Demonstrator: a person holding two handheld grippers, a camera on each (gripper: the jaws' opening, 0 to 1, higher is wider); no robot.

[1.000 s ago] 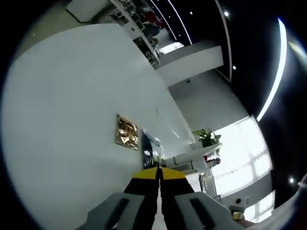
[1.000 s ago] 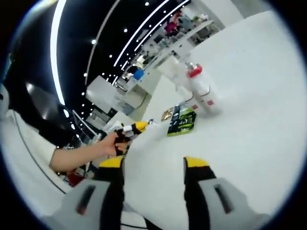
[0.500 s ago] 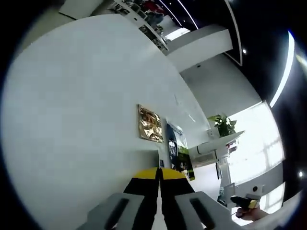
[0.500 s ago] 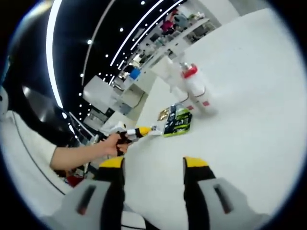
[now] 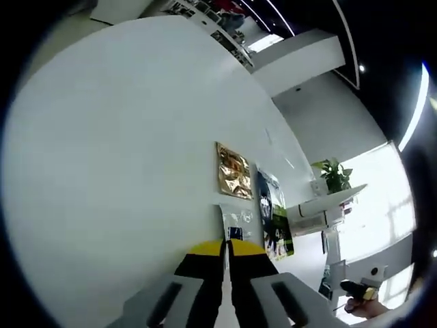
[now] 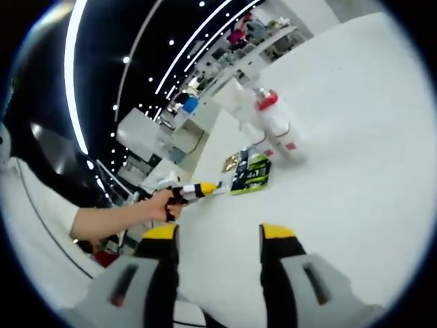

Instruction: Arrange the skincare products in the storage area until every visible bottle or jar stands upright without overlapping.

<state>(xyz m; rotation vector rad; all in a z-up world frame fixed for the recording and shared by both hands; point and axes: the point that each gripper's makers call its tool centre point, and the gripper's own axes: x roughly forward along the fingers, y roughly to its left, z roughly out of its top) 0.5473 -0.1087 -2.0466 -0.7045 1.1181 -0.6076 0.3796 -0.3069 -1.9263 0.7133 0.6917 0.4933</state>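
Observation:
On the white table lie a gold sachet, a black and green sachet and a pale clear sachet. My left gripper is shut, its yellow tips together just short of the clear sachet. In the right gripper view a white bottle with a red cap and a second white bottle stand side by side beyond the green sachet and the gold sachet. My right gripper is open over bare table, nothing between its fingers. The left gripper comes in from the left.
A person's hand and forearm hold the left gripper at the table's near edge. Shelving and a white counter stand behind the table. A potted plant sits on a stand past the table's edge.
The left gripper view has closed in on the sachets, which now look larger and nearer, and the clear sachet has come into sight. The right gripper view has hardly shifted.

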